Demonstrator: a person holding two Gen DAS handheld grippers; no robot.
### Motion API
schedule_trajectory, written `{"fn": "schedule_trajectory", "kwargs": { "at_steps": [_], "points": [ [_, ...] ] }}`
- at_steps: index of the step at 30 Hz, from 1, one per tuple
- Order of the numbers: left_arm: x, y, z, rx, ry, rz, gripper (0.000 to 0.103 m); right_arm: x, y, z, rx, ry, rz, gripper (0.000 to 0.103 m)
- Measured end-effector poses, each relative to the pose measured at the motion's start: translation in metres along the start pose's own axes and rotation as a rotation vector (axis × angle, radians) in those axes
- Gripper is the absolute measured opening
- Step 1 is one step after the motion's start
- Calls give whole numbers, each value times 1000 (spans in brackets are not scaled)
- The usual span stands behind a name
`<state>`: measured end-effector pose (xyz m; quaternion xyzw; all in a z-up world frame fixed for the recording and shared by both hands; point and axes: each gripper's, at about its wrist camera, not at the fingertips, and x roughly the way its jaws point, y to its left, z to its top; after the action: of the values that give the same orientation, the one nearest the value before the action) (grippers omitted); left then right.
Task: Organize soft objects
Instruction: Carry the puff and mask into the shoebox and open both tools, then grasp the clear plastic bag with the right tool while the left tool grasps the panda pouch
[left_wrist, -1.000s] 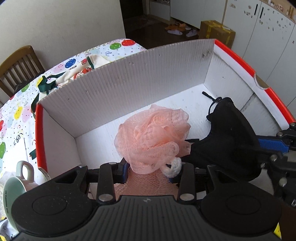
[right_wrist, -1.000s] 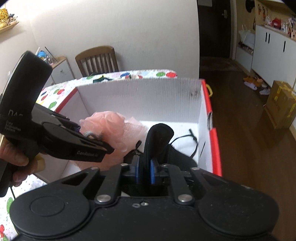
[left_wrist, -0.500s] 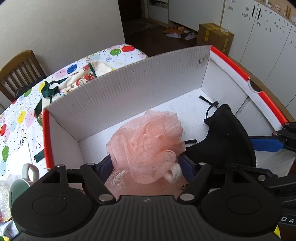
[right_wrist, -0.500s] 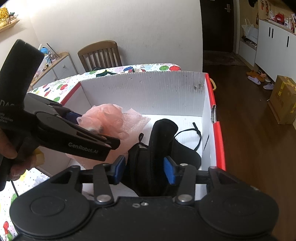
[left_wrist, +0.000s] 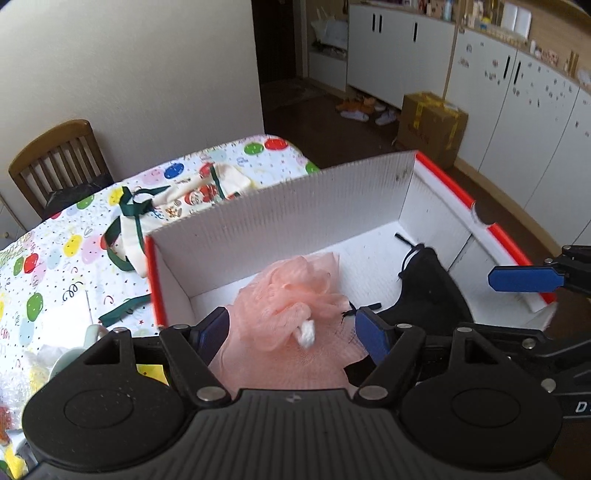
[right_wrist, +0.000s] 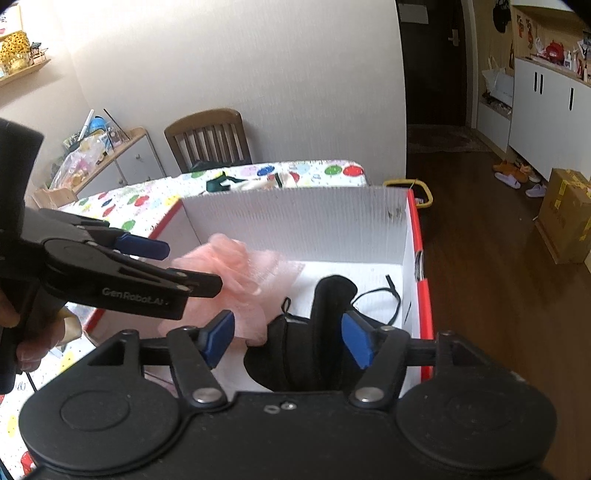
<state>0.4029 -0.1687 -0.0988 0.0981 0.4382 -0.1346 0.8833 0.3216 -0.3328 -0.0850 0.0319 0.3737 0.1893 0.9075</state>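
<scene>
Two handheld grippers hover over a white corrugated box (left_wrist: 295, 206) with red edges, set on a table covered in a balloon-print cloth (left_wrist: 55, 236). The left gripper (left_wrist: 295, 332) has its blue-padded jaws spread wide; a pink mesh bath pouf (left_wrist: 291, 299) lies on the box floor between and beyond them, touched by neither pad, its white cord loop showing at the front. The right gripper (right_wrist: 288, 338) is opening its jaws around a black padded fabric item (right_wrist: 325, 332) with thin black straps, which sits on the box floor to the right of the pouf; its upright fold stands close to the right pad, though contact cannot be confirmed. A hand (right_wrist: 22, 332) grips the left tool's handle at the edge of the right wrist view. A cream drawstring bag (left_wrist: 192, 195) with green ribbon rests on the cloth behind the box, and a wooden chair (right_wrist: 210, 140) stands by the wall.
</scene>
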Motion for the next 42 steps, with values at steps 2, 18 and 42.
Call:
{"fn": "schedule_trajectory", "kwargs": {
  "at_steps": [2,18,42],
  "points": [
    [-8,3,-1,-13,-18,-3,75,-6,4,1,-7,-14,2,69],
    [-98,18,-29,-74,-192,-51,85,-56,45,1,-63,-98,33,88],
    [-195,110,-131,-285,-321,-35,103,-67,140,-43,-105,-121,104,102]
  ]
}}
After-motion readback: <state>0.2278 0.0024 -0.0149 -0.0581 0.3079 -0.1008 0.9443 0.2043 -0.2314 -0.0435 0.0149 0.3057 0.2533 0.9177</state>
